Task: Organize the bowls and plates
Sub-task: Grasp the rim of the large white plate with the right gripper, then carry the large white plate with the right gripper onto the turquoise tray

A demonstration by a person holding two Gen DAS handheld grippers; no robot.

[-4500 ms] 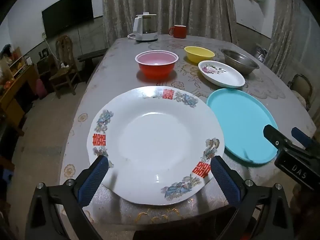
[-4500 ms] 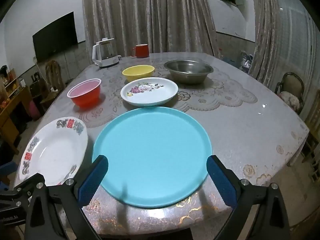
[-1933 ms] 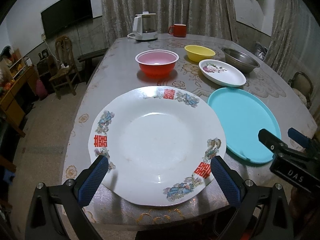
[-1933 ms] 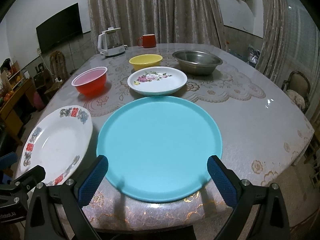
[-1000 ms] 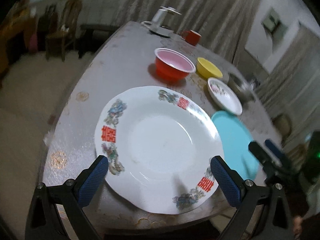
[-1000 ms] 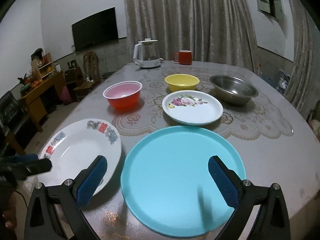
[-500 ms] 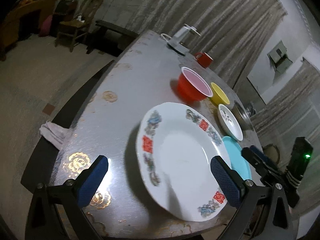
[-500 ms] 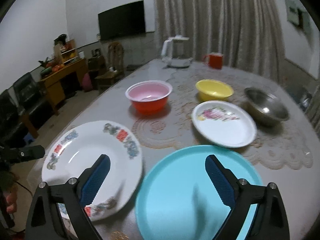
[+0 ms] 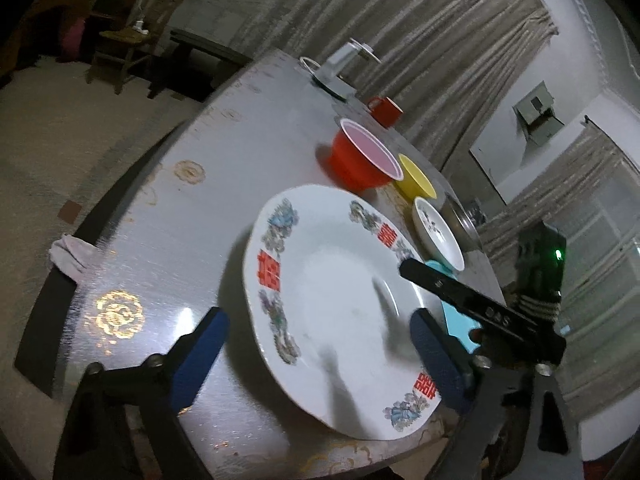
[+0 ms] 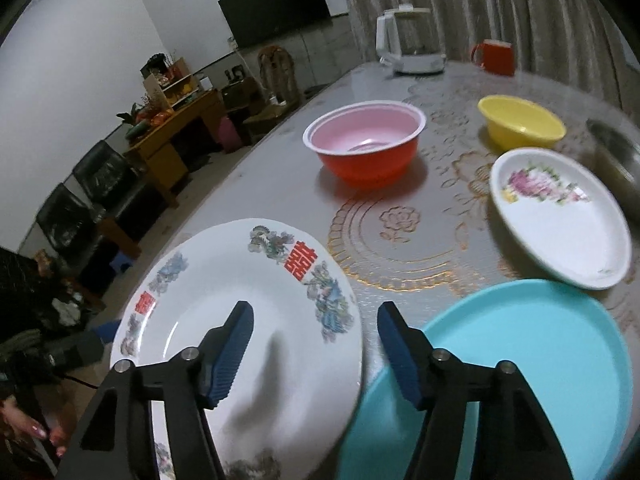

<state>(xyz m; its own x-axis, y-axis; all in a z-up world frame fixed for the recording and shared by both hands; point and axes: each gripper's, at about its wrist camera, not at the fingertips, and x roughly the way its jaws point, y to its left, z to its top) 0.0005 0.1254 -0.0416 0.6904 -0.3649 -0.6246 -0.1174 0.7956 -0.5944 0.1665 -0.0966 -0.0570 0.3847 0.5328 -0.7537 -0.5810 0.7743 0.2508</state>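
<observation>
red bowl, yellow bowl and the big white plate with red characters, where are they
red bowl [image 10: 366,160], right wrist view, on its red outer wall
yellow bowl [image 10: 520,130], right wrist view, on its outer wall
big white plate [image 9: 336,292], left wrist view, on its bare white centre

White plate [image 10: 224,304] with red characters flat beside teal plate [image 10: 532,360]; floral dish [image 10: 560,216], red bowl [image 10: 368,140], yellow bowl [image 10: 520,120] behind.
</observation>
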